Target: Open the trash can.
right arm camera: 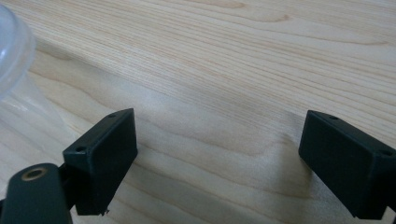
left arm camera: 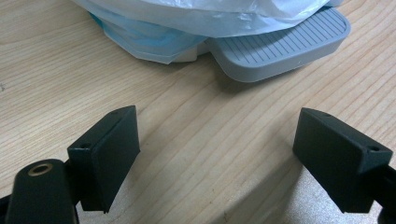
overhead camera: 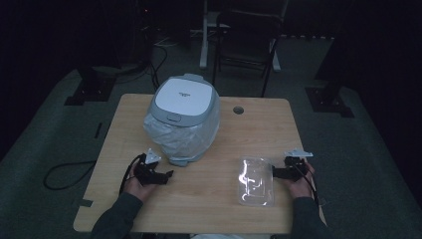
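A light wooden table (overhead camera: 209, 199) with rounded corners is seen from the high view, standing on a dark grey floor (overhead camera: 368, 164). Near the far middle of the table stands a white and grey pedal bin with a closed lid (overhead camera: 184, 99), lined with a translucent white plastic bag (overhead camera: 181, 142) that hangs out around its body. In the left gripper view, the bin's ribbed grey foot pedal (left arm camera: 280, 46) is seen lying just above the table surface, with the bag's folds (left arm camera: 154, 37) resting beside it. The left gripper (overhead camera: 166, 175) is held low over the table, just in front of the bin and near its left side; it is pointed toward the pedal. Its fingers (left arm camera: 109, 154) are set wide apart, with bare wood between them and nothing clamped. A clear, rectangular plastic tray (overhead camera: 256, 180) lies flat on the right part of the table, well apart from the bin. The right gripper (overhead camera: 274, 172) is held just beside the tray's right edge, pointed toward it. In the right gripper view its fingers (right arm camera: 105, 158) are likewise spread wide apart over bare wood, nothing being held; a curved edge of the clear tray (right arm camera: 14, 51) is visible at the upper left, not between the fingers. Behind the table, a dark folding chair (overhead camera: 249, 35) is noted.
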`<state>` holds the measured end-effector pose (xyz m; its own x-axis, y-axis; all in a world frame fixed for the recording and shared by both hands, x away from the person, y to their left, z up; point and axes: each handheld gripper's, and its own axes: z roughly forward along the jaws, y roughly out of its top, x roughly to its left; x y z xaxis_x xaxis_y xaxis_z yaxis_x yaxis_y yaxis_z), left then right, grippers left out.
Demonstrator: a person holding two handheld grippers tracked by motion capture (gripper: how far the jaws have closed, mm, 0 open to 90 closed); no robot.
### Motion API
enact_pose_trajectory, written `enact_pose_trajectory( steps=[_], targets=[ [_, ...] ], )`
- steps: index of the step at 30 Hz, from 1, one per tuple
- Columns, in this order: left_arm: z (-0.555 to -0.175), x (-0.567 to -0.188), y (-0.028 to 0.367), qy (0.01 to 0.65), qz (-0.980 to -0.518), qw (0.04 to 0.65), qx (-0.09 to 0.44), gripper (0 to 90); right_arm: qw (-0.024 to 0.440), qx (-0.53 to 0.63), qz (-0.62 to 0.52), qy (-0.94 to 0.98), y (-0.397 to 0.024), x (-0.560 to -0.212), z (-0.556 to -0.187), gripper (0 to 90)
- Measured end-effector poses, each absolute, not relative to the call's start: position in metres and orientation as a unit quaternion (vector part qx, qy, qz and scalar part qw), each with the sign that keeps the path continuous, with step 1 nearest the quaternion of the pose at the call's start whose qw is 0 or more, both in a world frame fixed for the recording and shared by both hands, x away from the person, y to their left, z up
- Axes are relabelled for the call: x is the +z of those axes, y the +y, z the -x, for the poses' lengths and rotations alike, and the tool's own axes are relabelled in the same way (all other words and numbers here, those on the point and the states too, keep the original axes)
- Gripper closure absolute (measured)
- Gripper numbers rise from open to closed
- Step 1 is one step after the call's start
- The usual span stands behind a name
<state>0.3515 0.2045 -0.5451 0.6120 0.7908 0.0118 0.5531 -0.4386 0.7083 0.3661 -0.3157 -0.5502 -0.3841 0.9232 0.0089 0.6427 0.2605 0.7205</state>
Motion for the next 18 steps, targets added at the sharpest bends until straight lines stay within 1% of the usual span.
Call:
enact_pose_trajectory(
  steps=[2,4,5,10,18],
  targets=[
    [-0.3502,-0.5448,0.2047,0.403,-0.831,0.342,0.174,16.4,0.215,0.328,-0.515,0.762,-0.3158,-0.5502,-0.3658,12.7],
    [-0.3488,-0.5437,0.2043,0.401,-0.832,0.342,0.172,20.9,0.217,0.33,-0.515,0.761,-0.3157,-0.5501,-0.3652,13.4],
    [-0.3488,-0.5433,0.2042,0.402,-0.833,0.34,0.171,21.4,0.217,0.33,-0.515,0.761,-0.3156,-0.5501,-0.3651,13.5],
    [-0.349,-0.5404,0.2026,0.404,-0.837,0.329,0.166,23.3,0.22,0.328,-0.523,0.755,-0.3147,-0.55,-0.3644,14.2],
    [-0.3481,-0.5404,0.2033,0.401,-0.839,0.33,0.163,23.5,0.224,0.325,-0.532,0.749,-0.3128,-0.55,-0.3635,14.4]
  ],
)
